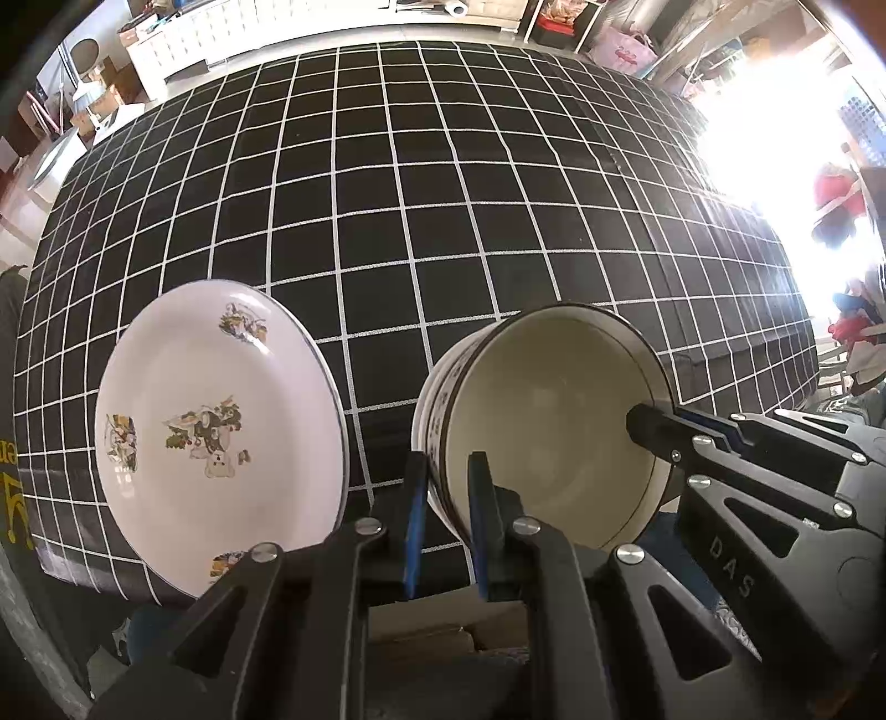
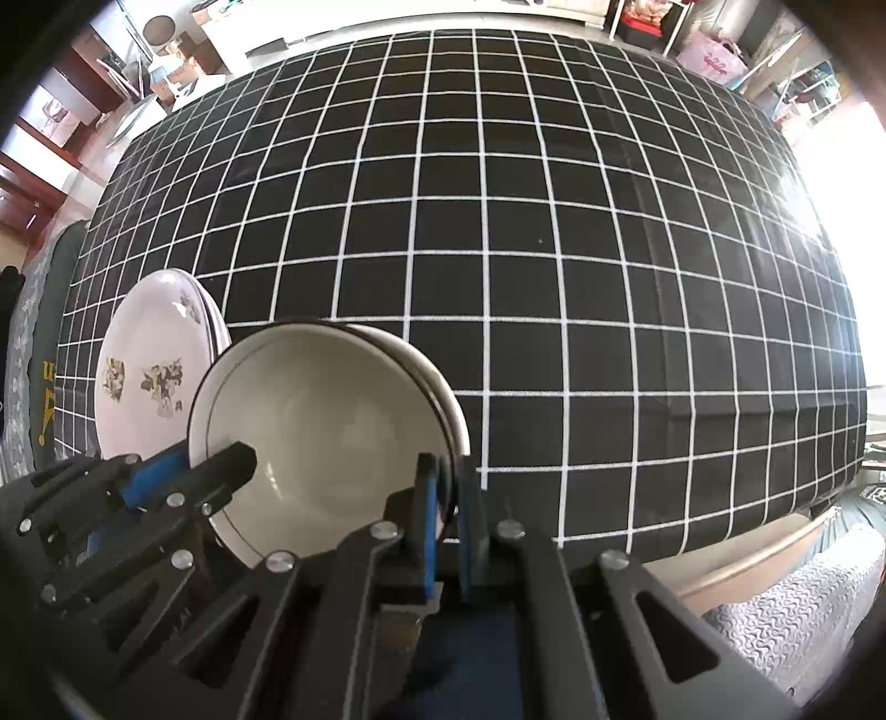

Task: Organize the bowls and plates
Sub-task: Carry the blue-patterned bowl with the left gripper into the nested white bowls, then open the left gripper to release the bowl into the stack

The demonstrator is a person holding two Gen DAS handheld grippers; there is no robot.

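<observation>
A cream bowl (image 1: 554,432) with a dark rim line is held over the near edge of the table, its opening facing me. My left gripper (image 1: 447,471) is shut on its left rim. My right gripper (image 2: 449,476) is shut on its right rim; it also shows in the left wrist view (image 1: 653,429). More bowl rims show behind the cream bowl in the right wrist view (image 2: 332,415), so it seems stacked. A white plate (image 1: 221,437) with rabbit pictures lies on the table at the near left, seen also in the right wrist view (image 2: 149,376), with another plate's edge under it.
The table wears a black cloth with a white grid (image 1: 415,194). Beyond its far edge are white cabinets (image 1: 221,27) and shelves with clutter. A pale knitted cloth (image 2: 792,598) lies below the near right edge. Strong window glare (image 1: 775,138) at the right.
</observation>
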